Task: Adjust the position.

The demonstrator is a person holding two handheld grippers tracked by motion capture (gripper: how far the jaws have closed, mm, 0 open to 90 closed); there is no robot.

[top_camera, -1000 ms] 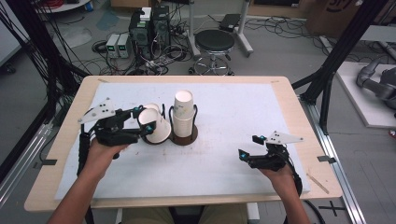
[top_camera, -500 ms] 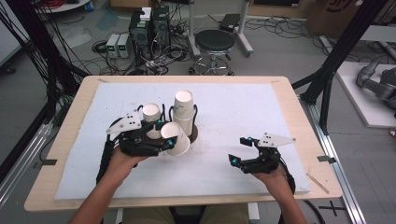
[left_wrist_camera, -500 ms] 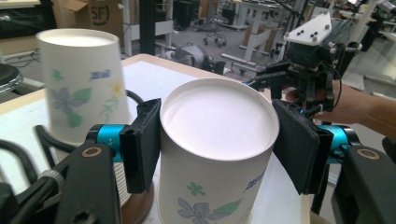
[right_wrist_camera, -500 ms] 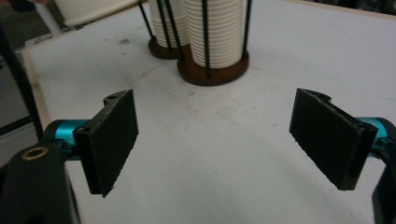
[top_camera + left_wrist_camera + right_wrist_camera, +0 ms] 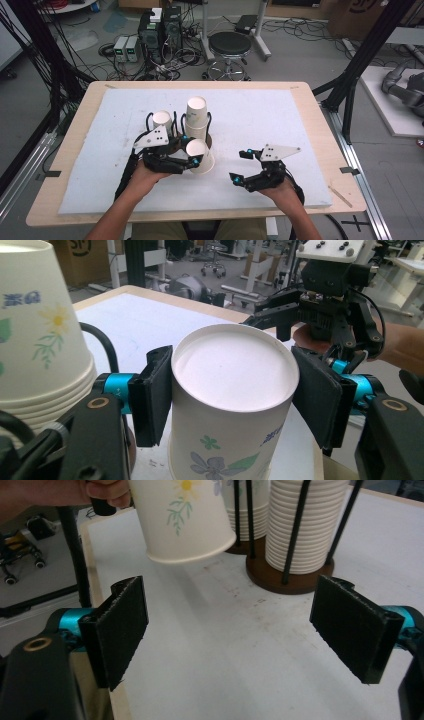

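Observation:
My left gripper [image 5: 192,151] is shut on a white paper cup [image 5: 206,163] with a flower print, held upside down just above the white mat, in front of the cup stacks. In the left gripper view the two pads press the cup [image 5: 230,390] on both sides near its base. The right gripper [image 5: 239,166] stands open a short way to the cup's right, with nothing between its jaws. In the right gripper view the cup [image 5: 180,520] hangs tilted at the upper left, ahead of the open right gripper [image 5: 245,625].
Two stacks of upturned paper cups stand in wire holders on a brown base [image 5: 290,577]: a tall stack [image 5: 196,117] and a shorter one [image 5: 161,120]. The white mat [image 5: 280,120] covers the wooden table. Beyond the table are a stool [image 5: 229,45] and electronics on the floor.
The left gripper carried the cup right and toward the table's front, away from the left stack, and a little lower. The right gripper moved left toward the cup.

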